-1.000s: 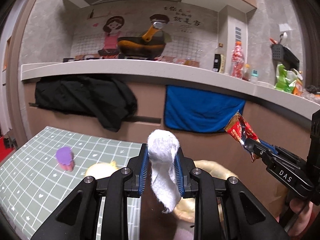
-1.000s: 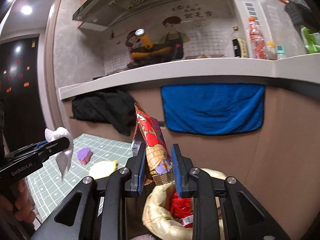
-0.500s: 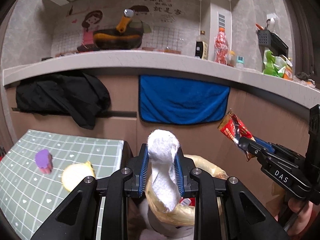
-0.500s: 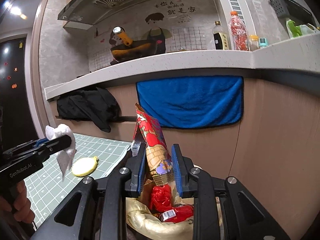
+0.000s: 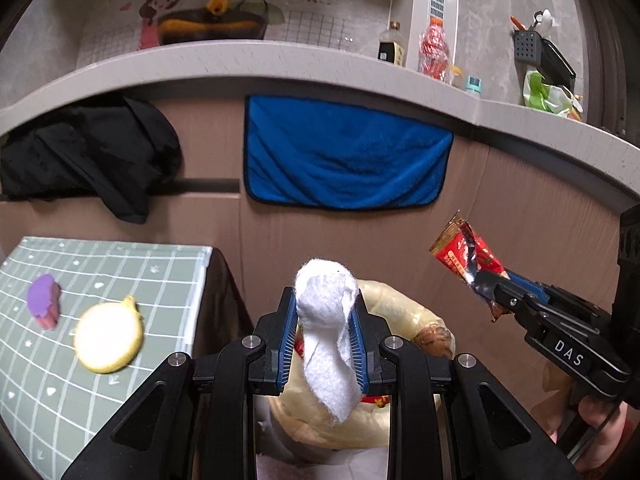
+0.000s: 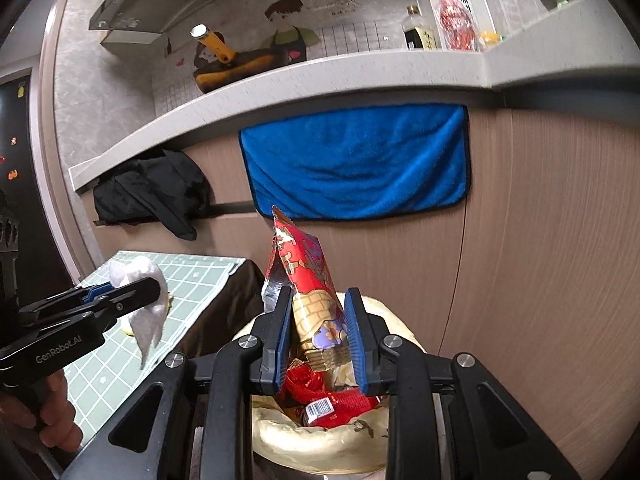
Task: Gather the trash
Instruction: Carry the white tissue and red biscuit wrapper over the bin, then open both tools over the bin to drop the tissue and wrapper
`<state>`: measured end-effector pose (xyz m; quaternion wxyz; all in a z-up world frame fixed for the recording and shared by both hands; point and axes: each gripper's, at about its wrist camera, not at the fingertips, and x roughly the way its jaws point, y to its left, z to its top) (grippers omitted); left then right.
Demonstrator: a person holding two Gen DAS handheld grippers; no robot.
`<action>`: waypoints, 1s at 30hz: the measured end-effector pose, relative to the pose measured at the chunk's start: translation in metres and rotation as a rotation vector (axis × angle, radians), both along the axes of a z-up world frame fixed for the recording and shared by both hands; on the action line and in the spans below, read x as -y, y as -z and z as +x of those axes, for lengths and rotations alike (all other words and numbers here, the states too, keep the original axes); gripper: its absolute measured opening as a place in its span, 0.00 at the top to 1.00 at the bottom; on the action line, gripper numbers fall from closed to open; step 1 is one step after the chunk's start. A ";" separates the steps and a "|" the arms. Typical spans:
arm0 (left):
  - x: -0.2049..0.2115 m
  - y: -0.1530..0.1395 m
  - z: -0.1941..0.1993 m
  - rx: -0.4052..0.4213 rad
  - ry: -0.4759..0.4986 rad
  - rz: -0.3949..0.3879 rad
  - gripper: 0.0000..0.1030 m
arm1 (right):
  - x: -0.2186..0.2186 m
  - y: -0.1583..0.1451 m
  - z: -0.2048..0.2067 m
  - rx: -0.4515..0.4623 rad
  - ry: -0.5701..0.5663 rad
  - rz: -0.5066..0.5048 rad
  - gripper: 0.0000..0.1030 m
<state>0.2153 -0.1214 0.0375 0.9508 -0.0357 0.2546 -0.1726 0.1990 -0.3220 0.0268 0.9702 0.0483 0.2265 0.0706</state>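
Left gripper: my left gripper point(image 5: 324, 340) is clamped on a wad of white tissue point(image 5: 328, 332); the tissue bulges above the blue pads and hangs limp below them.
Right gripper: my right gripper point(image 6: 316, 340) pinches a red snack wrapper point(image 6: 308, 284), which stands upright with its torn top above the fingers.
Trash bin: a bin lined with a pale yellow bag point(image 6: 320, 440) sits directly below both grippers, beside the table and in front of the wooden counter wall. Red wrappers point(image 6: 336, 400) already lie inside it.
Tissue position: above the near rim of the bin, not touching the bag as far as I can tell.
Wrapper position: over the bin opening, its lower end just above the trash inside.
Table: a table with a green grid cloth point(image 5: 100, 272) stands to my left. On it lie a yellow lemon-shaped piece point(image 5: 108, 340) and, near it, a small purple item point(image 5: 43, 305).
Background: a blue towel point(image 5: 344, 164) and a black garment point(image 5: 88, 156) hang under the counter edge.
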 end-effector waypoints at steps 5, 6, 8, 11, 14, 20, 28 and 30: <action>0.005 0.016 0.016 -0.039 0.016 -0.007 0.75 | 0.005 0.018 0.013 -0.052 0.007 0.023 0.77; 0.006 0.018 0.018 -0.043 0.020 -0.008 0.75 | 0.005 0.021 0.015 -0.060 0.009 0.023 0.77; 0.008 0.024 0.024 -0.054 0.029 -0.012 0.75 | 0.005 0.026 0.021 -0.076 0.012 0.022 0.76; 0.014 0.037 0.037 -0.094 0.045 -0.009 0.75 | 0.006 0.034 0.031 -0.101 0.016 0.025 0.76; 0.017 0.051 0.053 -0.150 0.060 -0.014 0.75 | 0.008 0.041 0.042 -0.126 0.024 0.032 0.76; 0.021 0.069 0.081 -0.246 0.108 -0.040 0.73 | 0.014 0.053 0.061 -0.181 0.039 0.070 0.74; 0.005 0.070 0.101 -0.356 0.139 -0.152 0.51 | 0.022 0.064 0.068 -0.236 0.084 0.124 0.56; -0.006 0.063 0.097 -0.336 0.111 -0.139 0.51 | 0.019 0.062 0.065 -0.240 0.089 0.105 0.55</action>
